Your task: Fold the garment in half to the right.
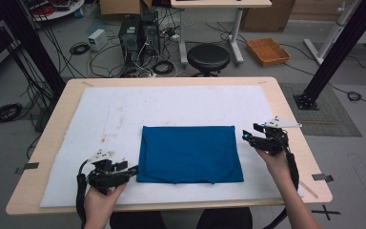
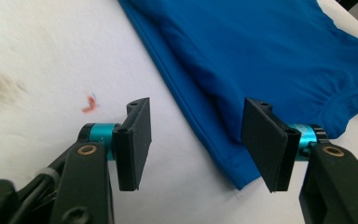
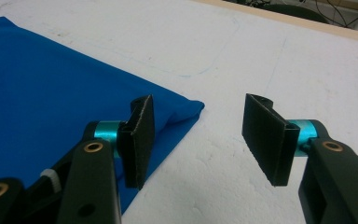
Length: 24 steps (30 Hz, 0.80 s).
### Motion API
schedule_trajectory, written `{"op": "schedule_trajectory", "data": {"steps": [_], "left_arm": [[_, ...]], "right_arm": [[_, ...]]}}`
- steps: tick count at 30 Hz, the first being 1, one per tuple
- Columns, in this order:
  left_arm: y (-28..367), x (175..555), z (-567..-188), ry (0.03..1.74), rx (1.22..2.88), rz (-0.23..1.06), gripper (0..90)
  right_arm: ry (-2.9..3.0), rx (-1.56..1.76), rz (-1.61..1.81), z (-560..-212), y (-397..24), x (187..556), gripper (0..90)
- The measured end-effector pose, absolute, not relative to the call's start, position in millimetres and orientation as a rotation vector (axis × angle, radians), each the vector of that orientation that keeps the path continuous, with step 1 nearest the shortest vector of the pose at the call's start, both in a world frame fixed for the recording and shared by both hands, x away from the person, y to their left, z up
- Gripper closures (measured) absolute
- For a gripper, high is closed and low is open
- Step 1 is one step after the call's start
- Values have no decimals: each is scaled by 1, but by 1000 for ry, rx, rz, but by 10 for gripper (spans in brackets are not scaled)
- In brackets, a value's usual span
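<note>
A blue folded garment (image 1: 189, 153) lies flat in the middle of the white table cover (image 1: 124, 109). My left gripper (image 1: 132, 170) sits at the garment's near left corner with its jaws apart. In the left gripper view that blue corner (image 2: 235, 175) lies between the two black pads (image 2: 137, 140), and neither pad presses on it. My right gripper (image 1: 246, 136) hovers by the garment's far right corner, also open. In the right gripper view the corner (image 3: 189, 109) lies just ahead of the left pad (image 3: 140, 140), with bare white cover between the jaws.
The wooden table edge (image 1: 290, 119) runs close behind the right hand. A small red mark (image 2: 91, 103) is on the cover to the left of the left gripper. A black stool (image 1: 208, 57), cables and computer cases (image 1: 136, 36) stand on the floor beyond the table.
</note>
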<state>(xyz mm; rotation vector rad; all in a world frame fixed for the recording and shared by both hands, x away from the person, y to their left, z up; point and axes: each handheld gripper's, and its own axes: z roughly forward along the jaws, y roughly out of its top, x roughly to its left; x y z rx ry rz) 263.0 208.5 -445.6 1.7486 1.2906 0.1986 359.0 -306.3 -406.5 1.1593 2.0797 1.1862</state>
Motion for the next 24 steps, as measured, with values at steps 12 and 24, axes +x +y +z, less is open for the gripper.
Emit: {"op": "schedule_trajectory", "data": {"steps": [12,24], "left_arm": [[191,266,-452,1333,1725,140,457],[168,264,-453,1314,1788,260,641]], "right_arm": [[2090,1138,1181,-408,-303,359,443],[2109,1117,1178,-407,-295,358,443]]}}
